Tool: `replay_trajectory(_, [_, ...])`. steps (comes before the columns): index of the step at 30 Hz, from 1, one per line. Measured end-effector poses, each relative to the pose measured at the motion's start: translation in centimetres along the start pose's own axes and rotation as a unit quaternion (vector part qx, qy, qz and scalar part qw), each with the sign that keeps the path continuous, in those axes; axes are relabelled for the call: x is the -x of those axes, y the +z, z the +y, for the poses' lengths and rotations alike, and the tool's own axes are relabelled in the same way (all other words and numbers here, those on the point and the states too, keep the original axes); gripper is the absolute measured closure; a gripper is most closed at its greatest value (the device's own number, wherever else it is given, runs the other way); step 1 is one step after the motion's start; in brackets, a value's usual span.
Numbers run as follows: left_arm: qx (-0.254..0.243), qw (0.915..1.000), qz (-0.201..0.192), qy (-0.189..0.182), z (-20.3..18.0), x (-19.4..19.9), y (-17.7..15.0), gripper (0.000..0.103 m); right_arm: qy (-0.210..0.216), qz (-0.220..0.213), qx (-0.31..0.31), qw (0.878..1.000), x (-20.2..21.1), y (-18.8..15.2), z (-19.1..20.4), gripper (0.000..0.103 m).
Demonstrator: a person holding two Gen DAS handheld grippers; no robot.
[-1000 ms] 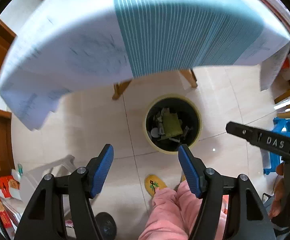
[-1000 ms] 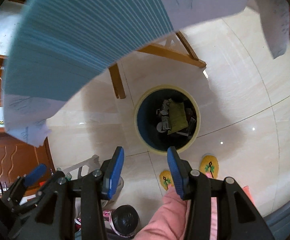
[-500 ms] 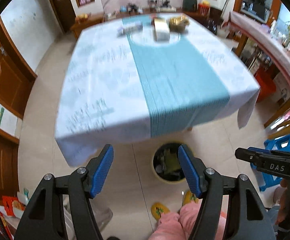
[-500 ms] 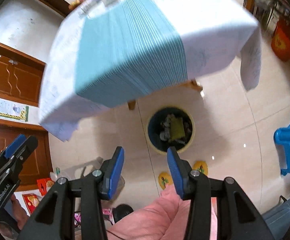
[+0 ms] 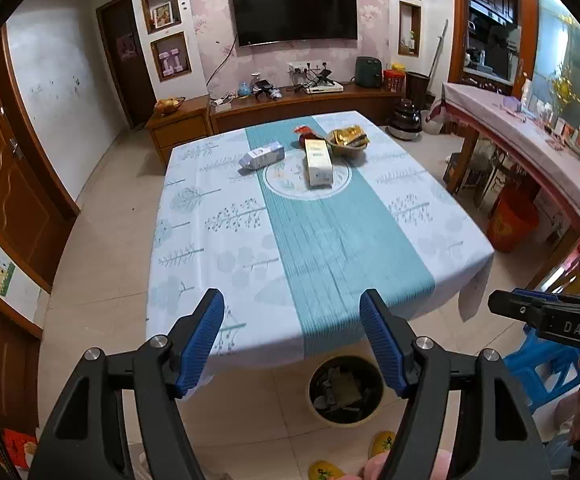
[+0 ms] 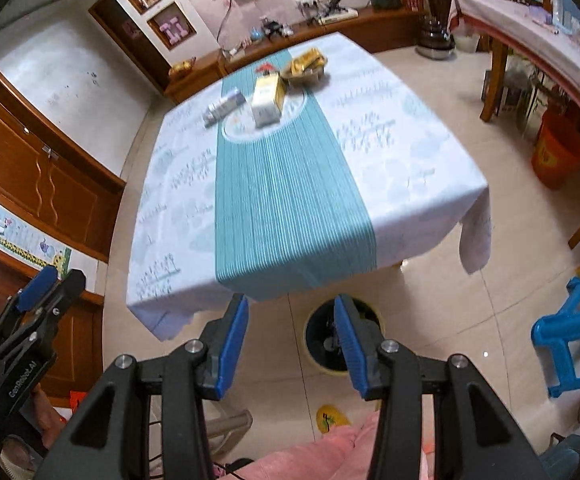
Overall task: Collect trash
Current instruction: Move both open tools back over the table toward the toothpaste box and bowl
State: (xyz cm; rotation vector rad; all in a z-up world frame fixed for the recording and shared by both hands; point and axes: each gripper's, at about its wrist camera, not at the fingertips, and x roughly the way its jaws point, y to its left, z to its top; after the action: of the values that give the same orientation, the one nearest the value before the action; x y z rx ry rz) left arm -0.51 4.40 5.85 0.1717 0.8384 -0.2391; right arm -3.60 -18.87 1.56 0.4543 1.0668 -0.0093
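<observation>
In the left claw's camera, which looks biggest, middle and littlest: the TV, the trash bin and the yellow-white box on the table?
1. TV
2. trash bin, though nearer the camera
3. yellow-white box

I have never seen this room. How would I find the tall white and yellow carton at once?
Look at the table with the teal stripe down its cloth. At its far end, on the round printed medallion, the white and yellow carton lies flat. It is the largest box there, right of the smaller blue-white carton and beside the bowl.
</observation>
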Motion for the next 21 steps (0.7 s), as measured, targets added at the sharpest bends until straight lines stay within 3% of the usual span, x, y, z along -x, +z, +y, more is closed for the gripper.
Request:
replay_trajectory(5, [0.013, 0.9999, -0.006, 0.001, 0.0, -0.7, 2.5, 0.034, 0.004, -0.021, 0.0, 1.0, 1.0, 2.8, 0.1, 0.058])
replay_trajectory(11, [0.008, 0.9998, -0.006, 0.015, -0.9, -4.0, 6.4, 0.034, 0.014, -0.026, -0.003, 1.0, -0.8, 6.8, -1.3, 0.058])
replay_trajectory(17, [0.007, 0.9993, 0.01, 0.035, -2.5, -10.6, 11.7, 0.031, 0.03, -0.008, -0.004, 1.0, -6.0, 13.9, -3.8, 0.058])
replay_trajectory(21, [0.025, 0.9981, 0.047, 0.032, -3.8, -16.7, 16.0, 0.031, 0.042, 0.02, 0.006, 0.999, -10.7, 19.8, -5.4, 0.058])
